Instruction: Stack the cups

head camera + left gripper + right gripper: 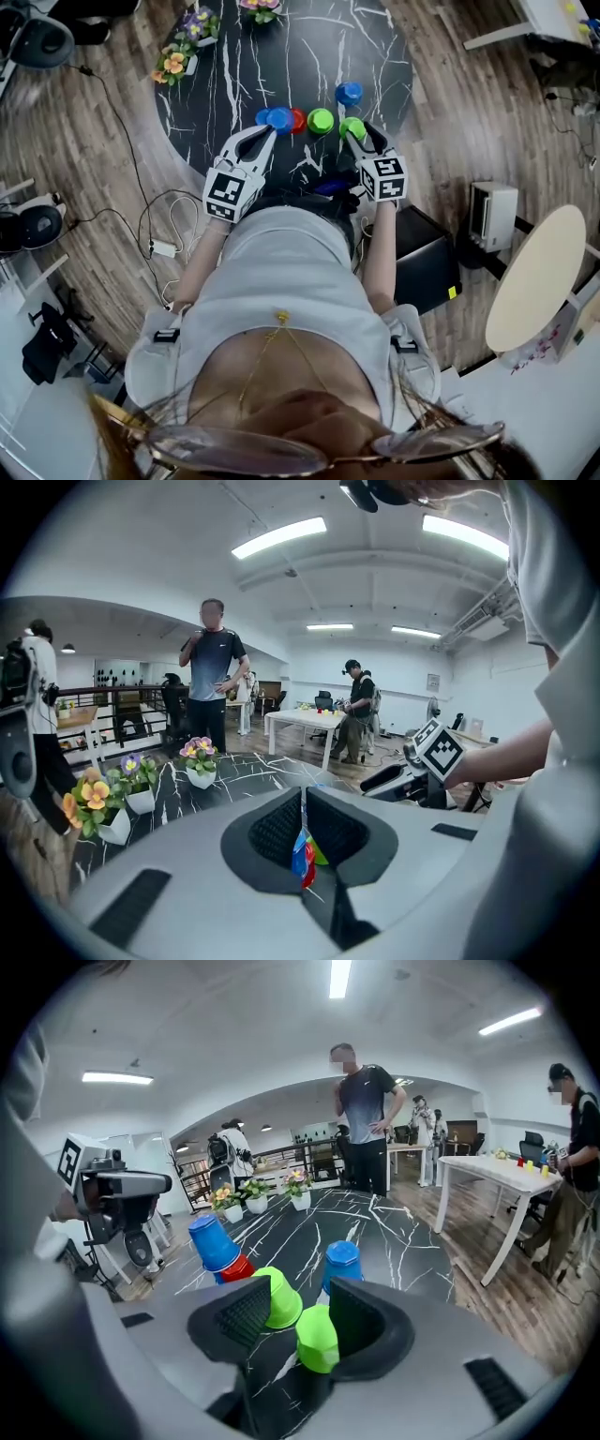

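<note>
The right hand-held gripper (298, 1309) had its jaws apart around an upturned green cup (317, 1340) on the black marble table (375, 1227). The cup sat close to the right jaw and was not yet pinched, apparently lined up for a grasp. A second green cup (277, 1299) stood just beyond, near a tilted blue cup (214, 1241) beside a red cup (240, 1267). Another blue cup (342, 1262) stood farther back. The left hand-held gripper (302, 803) was closed on nothing and held back from the cups, probably to leave room.

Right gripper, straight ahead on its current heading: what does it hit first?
Likely the near green cup, upside down between the right gripper's open jaws. A second green cup sits beyond, leftwards.
</note>
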`<state>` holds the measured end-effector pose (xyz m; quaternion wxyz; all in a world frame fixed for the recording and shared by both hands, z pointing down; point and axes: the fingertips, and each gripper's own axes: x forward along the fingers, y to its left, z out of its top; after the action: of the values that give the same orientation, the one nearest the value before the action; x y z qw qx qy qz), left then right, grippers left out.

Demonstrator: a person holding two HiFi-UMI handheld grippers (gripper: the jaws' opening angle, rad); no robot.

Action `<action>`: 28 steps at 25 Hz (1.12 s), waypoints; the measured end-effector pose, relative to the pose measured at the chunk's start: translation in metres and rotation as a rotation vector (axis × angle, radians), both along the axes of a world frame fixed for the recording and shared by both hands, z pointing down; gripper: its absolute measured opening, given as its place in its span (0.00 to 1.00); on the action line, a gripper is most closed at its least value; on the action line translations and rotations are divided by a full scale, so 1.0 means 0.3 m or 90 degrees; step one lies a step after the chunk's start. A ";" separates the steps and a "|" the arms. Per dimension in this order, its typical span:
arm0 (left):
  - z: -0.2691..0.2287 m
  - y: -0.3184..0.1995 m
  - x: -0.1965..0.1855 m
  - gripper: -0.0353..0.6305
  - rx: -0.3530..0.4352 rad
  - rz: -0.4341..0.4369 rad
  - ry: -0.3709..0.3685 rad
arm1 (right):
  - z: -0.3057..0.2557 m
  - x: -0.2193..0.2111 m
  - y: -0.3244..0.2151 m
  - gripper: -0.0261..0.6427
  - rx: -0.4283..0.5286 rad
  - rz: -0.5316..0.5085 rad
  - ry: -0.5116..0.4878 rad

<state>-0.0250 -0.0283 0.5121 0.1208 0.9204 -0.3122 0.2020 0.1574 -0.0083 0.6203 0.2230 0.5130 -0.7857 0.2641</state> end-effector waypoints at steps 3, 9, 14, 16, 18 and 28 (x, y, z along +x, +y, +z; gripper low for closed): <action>0.009 0.018 0.000 0.11 -0.010 0.004 -0.006 | 0.012 0.017 0.001 0.34 -0.009 -0.017 0.029; 0.008 0.036 0.006 0.11 -0.024 0.000 -0.004 | 0.080 0.038 -0.002 0.38 -0.021 -0.022 0.038; 0.005 0.045 0.002 0.11 -0.027 -0.003 0.000 | 0.142 0.016 0.005 0.41 -0.026 -0.034 0.035; 0.010 0.047 -0.003 0.11 -0.029 -0.006 -0.003 | 0.165 0.009 0.010 0.42 -0.034 -0.047 0.048; 0.021 0.052 -0.006 0.11 -0.034 -0.006 -0.003 | 0.187 0.009 0.011 0.42 -0.041 -0.057 0.067; 0.026 0.045 -0.018 0.11 -0.034 -0.011 -0.006 | 0.217 0.026 0.002 0.39 -0.039 -0.058 0.109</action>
<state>-0.0305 -0.0147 0.5198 0.1455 0.9132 -0.3150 0.2135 0.1652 -0.0078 0.6854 0.3166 0.4904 -0.7778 0.2331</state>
